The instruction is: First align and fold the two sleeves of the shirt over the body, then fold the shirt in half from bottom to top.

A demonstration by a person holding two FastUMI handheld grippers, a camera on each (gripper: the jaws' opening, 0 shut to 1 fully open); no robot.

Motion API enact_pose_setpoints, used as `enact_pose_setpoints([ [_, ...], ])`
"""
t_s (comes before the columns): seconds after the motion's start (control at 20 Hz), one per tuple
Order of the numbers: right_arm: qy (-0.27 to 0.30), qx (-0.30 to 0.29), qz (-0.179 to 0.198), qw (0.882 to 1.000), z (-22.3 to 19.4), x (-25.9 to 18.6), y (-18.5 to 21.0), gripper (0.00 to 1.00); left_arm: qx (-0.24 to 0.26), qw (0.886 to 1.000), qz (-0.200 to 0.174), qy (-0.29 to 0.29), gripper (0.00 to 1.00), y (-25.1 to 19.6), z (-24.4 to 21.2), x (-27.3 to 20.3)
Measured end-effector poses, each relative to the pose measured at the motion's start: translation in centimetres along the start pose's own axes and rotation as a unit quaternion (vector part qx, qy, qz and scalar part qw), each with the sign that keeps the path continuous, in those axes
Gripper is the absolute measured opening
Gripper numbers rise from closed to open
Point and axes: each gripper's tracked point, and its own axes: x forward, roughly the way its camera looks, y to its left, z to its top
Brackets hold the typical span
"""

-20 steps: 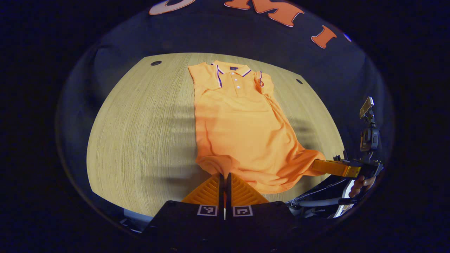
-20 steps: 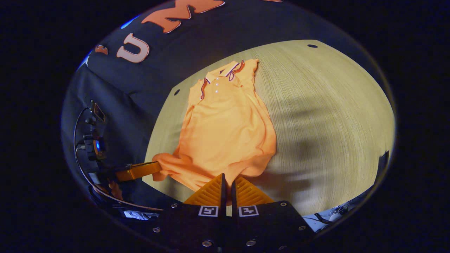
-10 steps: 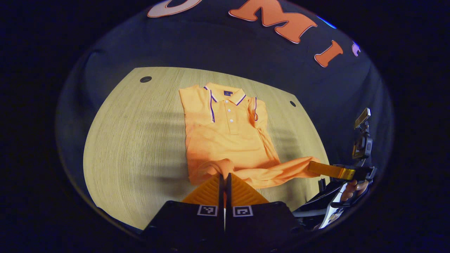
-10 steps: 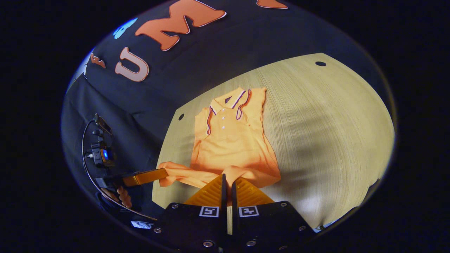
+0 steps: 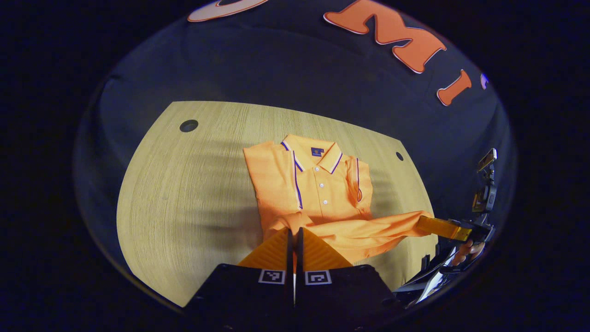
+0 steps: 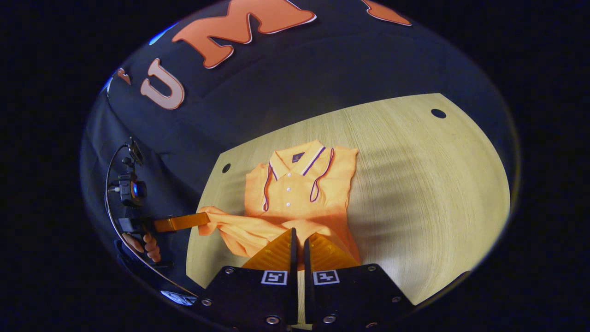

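Note:
An orange polo shirt (image 5: 318, 189) (image 6: 299, 193) lies collar-away on the wooden table (image 5: 184, 193), both sleeves folded in over its body. Its bottom hem is lifted off the table and stretched between the two grippers over the lower body. My left gripper (image 5: 294, 230) is shut on the hem's left corner. My right gripper (image 6: 298, 232) is shut on the hem's other corner. In the left gripper view the right gripper (image 5: 421, 222) shows at the right, held by a hand (image 5: 468, 251). The right gripper view has the left gripper (image 6: 205, 218) at the left.
The table (image 6: 415, 184) has small round holes (image 5: 189, 125) (image 5: 399, 156) (image 6: 438, 113) near its far corners. The black cloth wall stands behind it. Bare wood lies on both sides of the shirt.
Both grippers have carried the lifted hem forward toward the collar; the lower half of the shirt now hangs doubled over the body and the collar sits closer in both views.

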Motion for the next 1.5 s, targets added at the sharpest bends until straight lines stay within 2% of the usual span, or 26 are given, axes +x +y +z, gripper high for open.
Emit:
enact_pose_setpoints([
  [0.2, -0.008, 0.017, -0.016, 1.0, 3.8, 4.3, -0.8, 0.06, 0.004, 1.0, -0.002, 0.007, 0.01, 1.6, 3.8, 3.7],
  [0.35, -0.015, 0.019, -0.043, 0.999, 6.0, 7.6, -2.1, 0.06, 0.005, 1.0, 0.0, 0.006, 0.01, 3.0, 6.5, 6.3],
  [0.65, -0.013, 0.044, -0.066, 0.997, 8.5, 12.3, -3.6, 0.06, -0.01, 1.0, -0.013, 0.009, 0.01, 4.6, 10.3, 10.9],
  [0.85, -0.016, 0.04, -0.086, 0.995, 10.7, 14.6, -4.4, 0.07, -0.036, 0.999, -0.016, 0.001, 0.01, 5.3, 13.2, 13.3],
  [1.05, 0.001, 0.067, -0.094, 0.993, 12.5, 17.1, -4.6, 0.07, -0.031, 0.999, 0.019, -0.01, 0.04, 6.5, 14.8, 15.4],
  [1.1, 0.004, 0.082, -0.099, 0.992, 12.5, 17.8, -5.0, 0.07, -0.036, 0.999, 0.037, -0.002, 0.1, 7.1, 15.0, 15.6],
  [1.15, 0.002, 0.088, -0.103, 0.991, 12.6, 17.5, -5.0, 0.13, -0.037, 0.998, 0.041, 0.0, 0.32, 6.9, 14.8, 15.4],
  [1.25, -0.025, 0.071, -0.117, 0.99, 13.4, 17.4, -5.8, 0.53, -0.022, 0.998, 0.056, -0.003, 0.77, 7.1, 15.0, 14.5],
  [1.3, -0.039, 0.054, -0.122, 0.99, 13.8, 17.1, -5.9, 0.78, -0.017, 0.998, 0.062, -0.008, 0.99, 7.2, 15.2, 14.7],
  [1.4, -0.058, 0.026, -0.134, 0.989, 14.4, 15.5, -5.8, 0.96, -0.017, 0.998, 0.061, -0.027, 0.99, 6.6, 15.5, 13.5],
  [1.5, -0.076, 0.006, -0.138, 0.988, 14.6, 14.1, -5.3, 0.99, -0.017, 0.997, 0.064, -0.046, 0.99, 6.5, 15.5, 11.7],
])
